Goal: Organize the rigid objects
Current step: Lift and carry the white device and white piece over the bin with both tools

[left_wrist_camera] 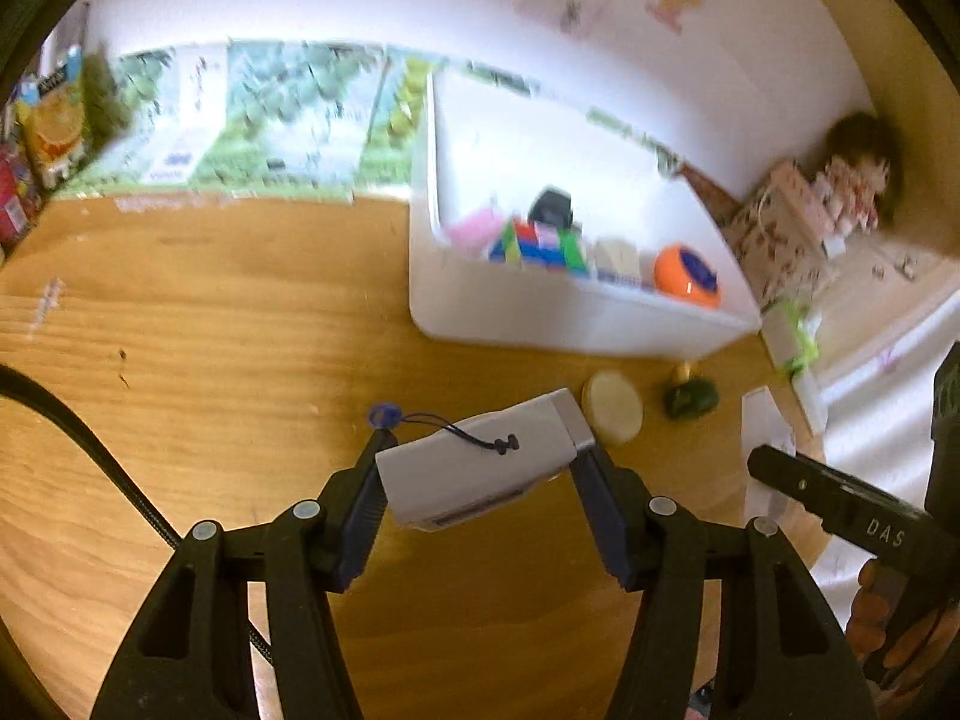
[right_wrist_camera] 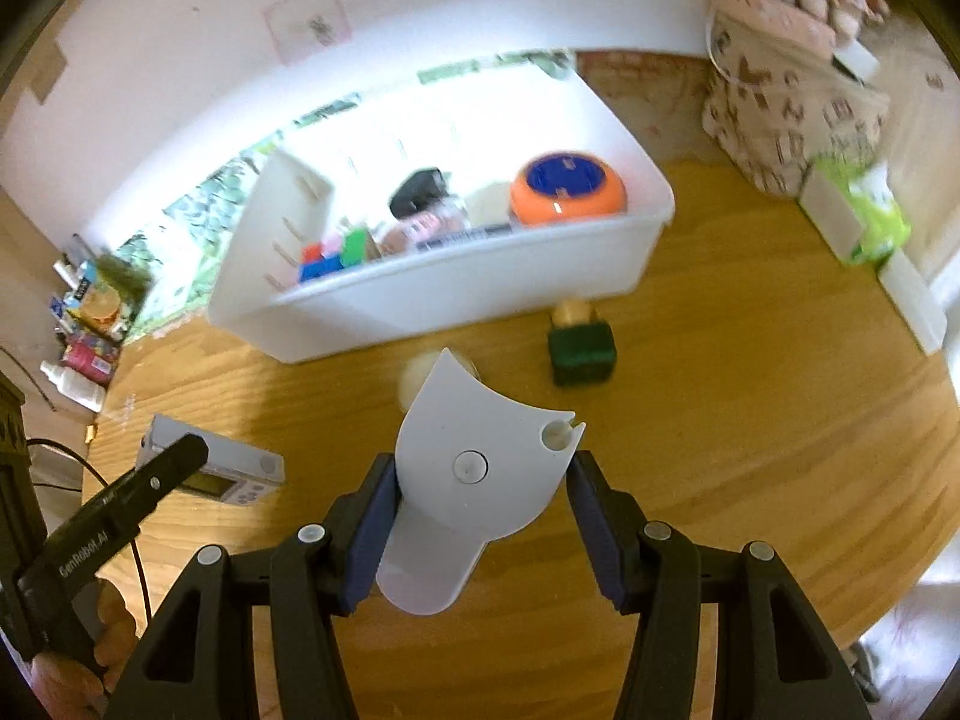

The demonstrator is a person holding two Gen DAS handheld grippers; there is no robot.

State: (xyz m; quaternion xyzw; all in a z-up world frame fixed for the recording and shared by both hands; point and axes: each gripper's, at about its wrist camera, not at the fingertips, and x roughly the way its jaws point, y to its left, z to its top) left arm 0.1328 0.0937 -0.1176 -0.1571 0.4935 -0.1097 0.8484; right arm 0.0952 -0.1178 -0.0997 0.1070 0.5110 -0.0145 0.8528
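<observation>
My left gripper [left_wrist_camera: 483,456] is shut on a white box-shaped device [left_wrist_camera: 480,462] with a black cord, held above the wooden table. The same device shows in the right wrist view [right_wrist_camera: 210,468]. My right gripper [right_wrist_camera: 483,480] is shut on a flat white plastic piece [right_wrist_camera: 474,474] with a notched corner. A white bin [left_wrist_camera: 540,306] [right_wrist_camera: 456,294] stands ahead, holding coloured blocks [left_wrist_camera: 534,243], a black item [left_wrist_camera: 551,207] and an orange and blue round object [left_wrist_camera: 687,276] [right_wrist_camera: 567,186].
A round cream lid [left_wrist_camera: 612,408] and a dark green bottle [left_wrist_camera: 690,399] [right_wrist_camera: 582,351] lie on the table before the bin. A patterned bag [right_wrist_camera: 786,108] and a green-and-white box [right_wrist_camera: 864,222] stand right. Bottles and cartons [right_wrist_camera: 84,324] stand far left.
</observation>
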